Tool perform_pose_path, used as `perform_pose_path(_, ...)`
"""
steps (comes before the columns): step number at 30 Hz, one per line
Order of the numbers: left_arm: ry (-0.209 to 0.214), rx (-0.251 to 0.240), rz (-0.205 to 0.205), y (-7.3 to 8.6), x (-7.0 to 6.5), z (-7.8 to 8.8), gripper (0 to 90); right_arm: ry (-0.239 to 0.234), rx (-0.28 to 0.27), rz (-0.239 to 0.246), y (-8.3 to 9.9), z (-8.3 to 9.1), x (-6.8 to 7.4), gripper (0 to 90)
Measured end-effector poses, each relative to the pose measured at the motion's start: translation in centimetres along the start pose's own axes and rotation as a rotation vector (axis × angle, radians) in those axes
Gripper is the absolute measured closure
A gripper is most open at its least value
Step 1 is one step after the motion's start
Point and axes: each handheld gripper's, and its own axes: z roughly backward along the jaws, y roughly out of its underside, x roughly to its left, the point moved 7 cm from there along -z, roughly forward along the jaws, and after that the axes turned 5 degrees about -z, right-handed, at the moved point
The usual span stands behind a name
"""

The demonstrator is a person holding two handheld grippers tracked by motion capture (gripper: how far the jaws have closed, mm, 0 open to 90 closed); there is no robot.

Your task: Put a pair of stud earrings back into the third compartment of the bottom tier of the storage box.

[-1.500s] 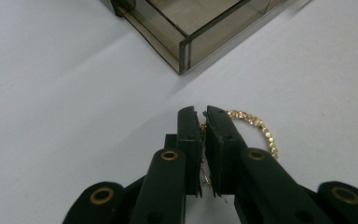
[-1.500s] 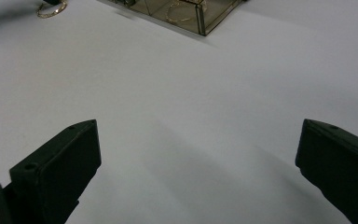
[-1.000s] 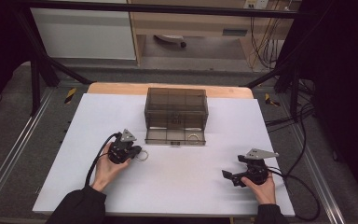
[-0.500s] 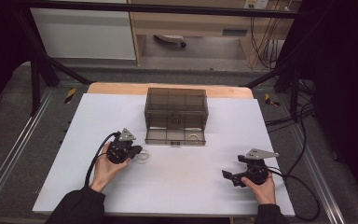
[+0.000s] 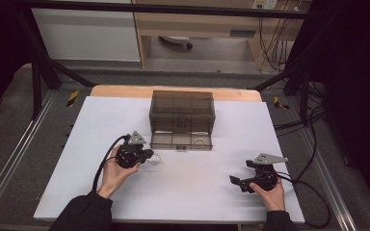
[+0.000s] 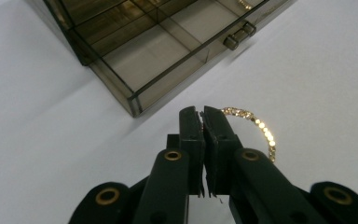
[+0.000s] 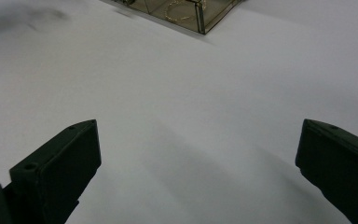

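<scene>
A smoky see-through box [image 5: 182,108] stands at the table's middle back, its low front drawer [image 5: 173,142] pulled out. A gold bracelet [image 5: 200,141] lies in the drawer's right compartment, seen also as gold bracelet [image 7: 177,11] in the right gripper view. My left gripper [image 5: 148,154] sits just left of the drawer's front, shut on a second gold chain bracelet [image 6: 261,128] that curves out to the right of the closed jaws [image 6: 202,112] over the white surface. My right gripper [image 5: 234,181] rests at the front right, open, with nothing between its fingers [image 7: 60,163].
The white table top [image 5: 77,144] ends in a wooden strip at the back. Black cables trail from both grippers; more cables [image 5: 313,115] hang off the right side. A dark frame post [image 5: 38,72] stands at the back left.
My left gripper has edged slightly right toward the drawer with the bracelet. The right gripper has stayed where it was.
</scene>
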Motion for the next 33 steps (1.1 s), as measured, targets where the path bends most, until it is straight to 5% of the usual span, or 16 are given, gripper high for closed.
perform_pose_path(33, 0.043, -0.030, -0.052, -7.9, -3.4, -4.3, 86.6, -0.004, -0.008, -0.003, -0.1, 0.1, 0.0, 0.7)
